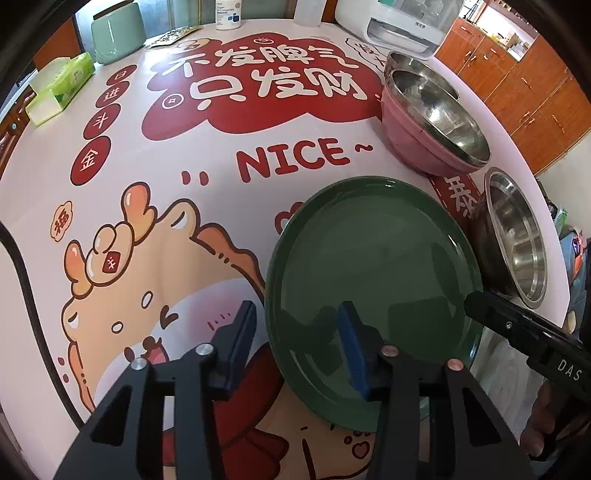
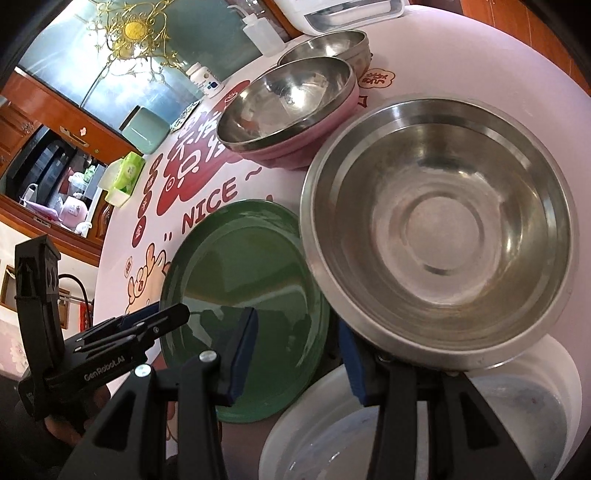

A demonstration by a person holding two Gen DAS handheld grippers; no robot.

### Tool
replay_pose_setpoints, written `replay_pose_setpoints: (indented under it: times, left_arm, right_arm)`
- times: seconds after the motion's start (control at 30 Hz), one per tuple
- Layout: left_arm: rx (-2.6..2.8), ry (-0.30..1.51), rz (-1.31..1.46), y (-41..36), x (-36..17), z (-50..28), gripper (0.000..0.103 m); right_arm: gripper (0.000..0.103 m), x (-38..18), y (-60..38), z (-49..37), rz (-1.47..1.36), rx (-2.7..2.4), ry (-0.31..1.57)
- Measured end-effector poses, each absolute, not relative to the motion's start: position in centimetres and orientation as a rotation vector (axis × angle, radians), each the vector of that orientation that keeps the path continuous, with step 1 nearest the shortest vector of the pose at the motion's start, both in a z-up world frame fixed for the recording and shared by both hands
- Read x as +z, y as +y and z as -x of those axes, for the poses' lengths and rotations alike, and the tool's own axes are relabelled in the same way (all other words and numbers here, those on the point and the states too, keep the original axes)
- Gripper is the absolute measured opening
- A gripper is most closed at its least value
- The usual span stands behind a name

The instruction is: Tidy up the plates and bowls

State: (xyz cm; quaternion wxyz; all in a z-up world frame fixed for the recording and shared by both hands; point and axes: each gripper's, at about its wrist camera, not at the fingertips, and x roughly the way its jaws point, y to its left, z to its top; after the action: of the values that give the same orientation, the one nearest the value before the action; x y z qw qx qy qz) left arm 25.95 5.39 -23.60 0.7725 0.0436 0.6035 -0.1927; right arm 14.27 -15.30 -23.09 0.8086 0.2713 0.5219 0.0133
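Note:
A dark green plate sits tilted near the table's front right, and its right part overlaps a white dish. My left gripper straddles the plate's left rim, one blue pad on the inner face and the other just outside the rim. It is shut on that rim. My right gripper is shut on the opposite rim; one finger shows in the left wrist view. A large steel bowl stands right beside the plate. A pink bowl with a steel inside stands farther back.
Another steel bowl stands behind the pink one. A tissue box, a green canister, a white bottle and a white appliance line the far edge. The table edge curves close past the large bowl.

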Motion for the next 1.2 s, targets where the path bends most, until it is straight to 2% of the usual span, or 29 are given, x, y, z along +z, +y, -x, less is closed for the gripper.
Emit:
replay_pose_setpoints:
  times: [0.23,0.4,0.5,0.63,0.7,1.2]
  left_arm:
    - [-0.412,1.304,-0.141,4.9,-23.8,-25.7,0.031]
    - [-0.408,1.306,-0.126,5.1,-23.8,-25.8,0.028]
    - [-0.406,1.306,-0.126,5.3,-23.7,-25.8,0.027]
    - [-0.405,1.305,-0.130,5.3,-23.7,-25.7,0.025]
    - [-0.400,1.305,-0.135,5.5,-23.6,-25.7,0.025]
    - [-0.380,1.275,-0.107,7.9,-22.2,-25.1,0.024]
  right_arm:
    - [0.038,-23.2,-15.2,-14.4,-0.568,0.011,1.129]
    - [0.023,-23.5,-15.8,-14.4,-0.565,-0.007,1.146]
    - [0.017,-23.7,-15.7,-14.4,-0.571,-0.001,1.154]
    - [0.014,-23.8,-15.8,-14.3,-0.577,-0.005,1.158]
    - [0.009,-23.9,-15.9,-14.3,-0.594,-0.001,1.163]
    - [0.006,-22.7,-14.2,-13.7,-0.583,0.055,1.152]
